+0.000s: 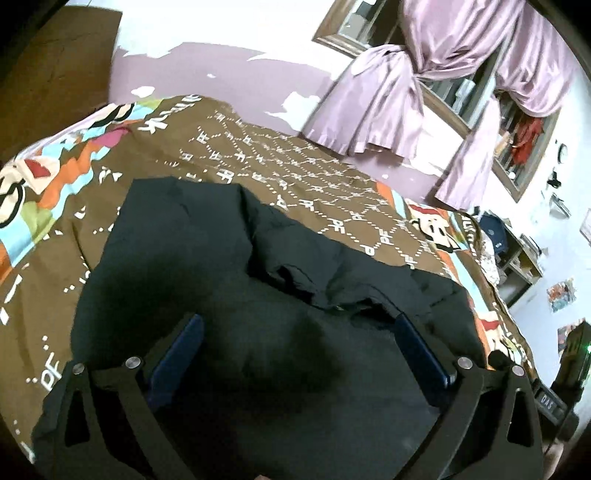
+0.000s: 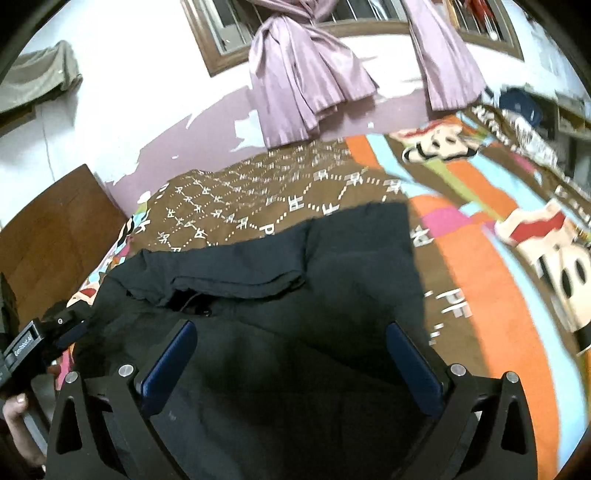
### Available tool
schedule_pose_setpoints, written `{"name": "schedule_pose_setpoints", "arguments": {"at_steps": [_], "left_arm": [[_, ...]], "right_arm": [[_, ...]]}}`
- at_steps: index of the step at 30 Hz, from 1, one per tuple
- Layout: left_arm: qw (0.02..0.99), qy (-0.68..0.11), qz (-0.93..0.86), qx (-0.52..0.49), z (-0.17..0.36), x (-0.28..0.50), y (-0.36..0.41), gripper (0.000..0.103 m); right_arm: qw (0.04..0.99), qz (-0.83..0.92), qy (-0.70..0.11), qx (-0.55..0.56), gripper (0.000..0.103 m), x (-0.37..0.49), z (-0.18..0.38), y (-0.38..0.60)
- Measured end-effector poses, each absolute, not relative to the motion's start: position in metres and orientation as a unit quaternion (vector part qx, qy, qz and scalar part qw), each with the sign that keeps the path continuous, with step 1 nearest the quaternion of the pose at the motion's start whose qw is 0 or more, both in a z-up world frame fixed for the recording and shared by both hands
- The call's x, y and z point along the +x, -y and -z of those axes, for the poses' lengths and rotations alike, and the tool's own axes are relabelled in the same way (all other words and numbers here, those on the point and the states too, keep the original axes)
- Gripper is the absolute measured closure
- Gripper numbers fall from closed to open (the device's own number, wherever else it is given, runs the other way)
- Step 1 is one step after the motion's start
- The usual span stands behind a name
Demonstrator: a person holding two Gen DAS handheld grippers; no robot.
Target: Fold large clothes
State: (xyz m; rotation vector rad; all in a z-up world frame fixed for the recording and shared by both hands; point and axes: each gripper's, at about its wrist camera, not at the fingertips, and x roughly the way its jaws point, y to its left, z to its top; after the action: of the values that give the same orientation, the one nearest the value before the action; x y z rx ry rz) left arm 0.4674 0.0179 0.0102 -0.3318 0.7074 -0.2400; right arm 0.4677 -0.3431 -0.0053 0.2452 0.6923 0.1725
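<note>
One dark navy garment (image 1: 229,280) lies spread on the bed (image 1: 258,155), which is covered by a brown bedspread printed with white dotted diamonds and cartoon faces along its coloured borders. In the left wrist view the garment fills the near half of the bed, its far left corner lying flat toward the bed's left edge, and a rumpled fold (image 1: 295,273) running across its middle. The left tongs (image 1: 299,328) hang over the cloth, spread wide, with two blue pads (image 1: 177,358) well apart and only cloth showing between them; nothing is pinched. At the right edge of that view a part of the other black tool shows, beside the bed's right edge.

In the right wrist view a wooden board (image 2: 55,236) stands at the bed's left end. Next to it, low at the left, the left tongs' body and the person's hand (image 2: 18,424) show over the garment's left side. The garment (image 2: 332,266) reaches from the bed's left edge to about the middle, with a folded flap (image 2: 240,277) lying across its upper part and one square corner at the far right. The right tongs (image 2: 291,345) are spread too, two blue pads (image 2: 413,365) apart above the dark cloth, gripping nothing. Two lilac curtains (image 2: 303,85) hang knotted at the barred window (image 2: 229,33) on the peeling wall behind the bed.
</note>
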Motion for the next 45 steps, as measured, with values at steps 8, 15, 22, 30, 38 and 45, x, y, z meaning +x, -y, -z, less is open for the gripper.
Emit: {"name": "schedule_pose_setpoints", "arguments": {"at_steps": [8,15,22,30,38,45], "left_arm": [[0.915,-0.37,0.116,-0.111,-0.029,0.418,0.01,0.002],[0.92,-0.364,0.132,-0.066,-0.047,0.364,0.026,0.002],[0.925,-0.342,0.165,0.004,-0.064,0.308,0.04,0.002],[0.897,-0.383,0.208,0.075,-0.026,0.249,0.039,0.002],[0.891,-0.391,0.204,0.105,-0.002,0.196,0.023,0.002],[0.858,-0.45,0.21,0.126,0.006,0.17,0.014,0.002]], "right_arm": [[0.933,-0.107,-0.327,0.104,0.0,0.419,-0.026,0.341],[0.932,-0.129,-0.328,0.082,0.0,0.378,-0.043,0.335],[0.927,-0.155,-0.337,0.053,0.0,0.333,-0.05,0.326],[0.909,-0.197,-0.367,-0.02,0.0,0.268,-0.037,0.311],[0.892,-0.2,-0.403,-0.035,0.0,0.218,-0.005,0.31],[0.848,-0.257,-0.454,-0.098,0.0,0.18,0.022,0.287]]}}
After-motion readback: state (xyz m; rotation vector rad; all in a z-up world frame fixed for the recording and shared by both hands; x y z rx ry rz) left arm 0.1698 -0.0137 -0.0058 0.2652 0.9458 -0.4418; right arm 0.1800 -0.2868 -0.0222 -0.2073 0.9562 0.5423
